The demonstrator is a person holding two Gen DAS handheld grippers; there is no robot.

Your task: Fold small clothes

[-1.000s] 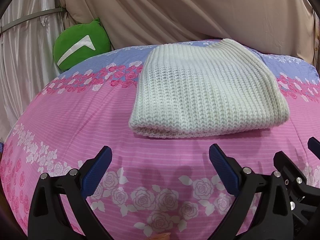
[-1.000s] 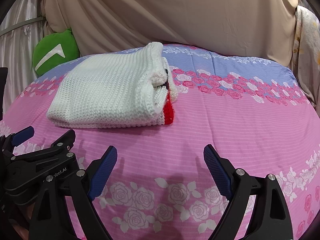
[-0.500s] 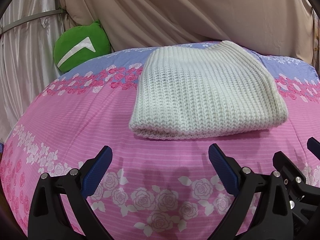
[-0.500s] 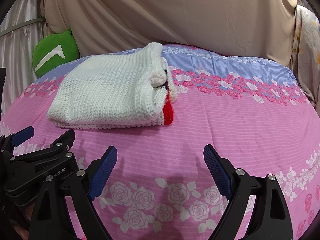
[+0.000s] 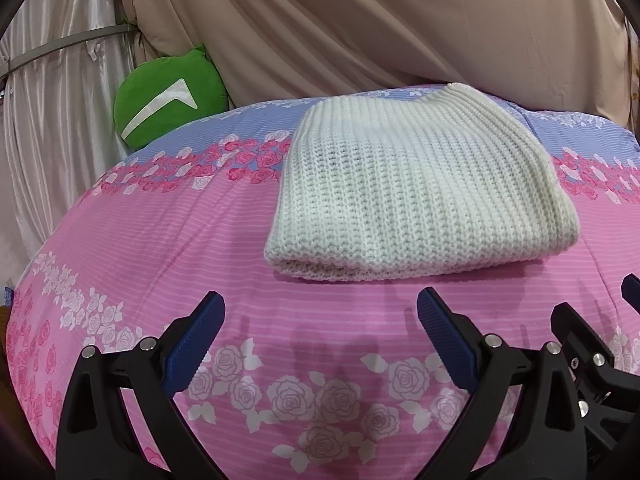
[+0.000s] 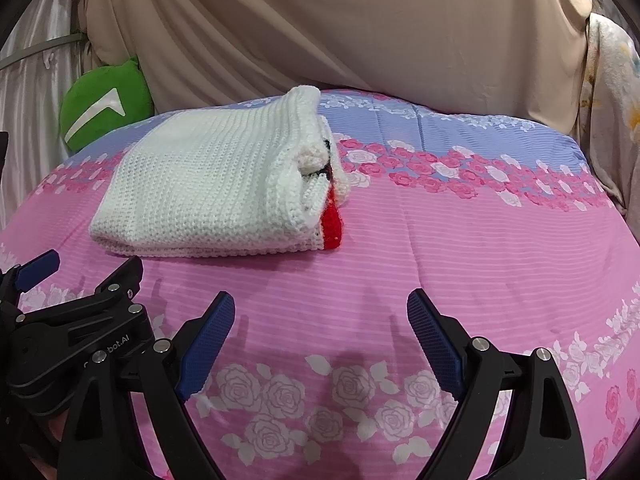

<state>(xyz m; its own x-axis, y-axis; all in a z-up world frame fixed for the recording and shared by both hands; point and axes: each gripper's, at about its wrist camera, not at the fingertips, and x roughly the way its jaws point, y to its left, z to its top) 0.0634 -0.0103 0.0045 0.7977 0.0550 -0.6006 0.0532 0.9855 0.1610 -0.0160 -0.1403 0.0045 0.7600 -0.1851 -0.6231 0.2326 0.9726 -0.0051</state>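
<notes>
Nothing moved: folded sweater [image 5: 412, 184], gaping tongs [image 6: 320, 320].

- The folded sweater [image 5: 416, 196] lies on the bed cover [image 5: 160, 240], toward its far half.
- The cushion [image 5: 168, 96] sits behind the bed's far left edge, leaning against the curtain [image 5: 360, 20], well apart from the sweater.
- The left gripper [image 5: 320, 336] hangs over the bed's near part, in front of the sweater, touching nothing.
- The right gripper [image 6: 320, 336] hangs just beside it on the right; the sweater lies ahead and to its left.
- Another hanging cloth [image 6: 612, 120] stands at the bed's far right.
</notes>
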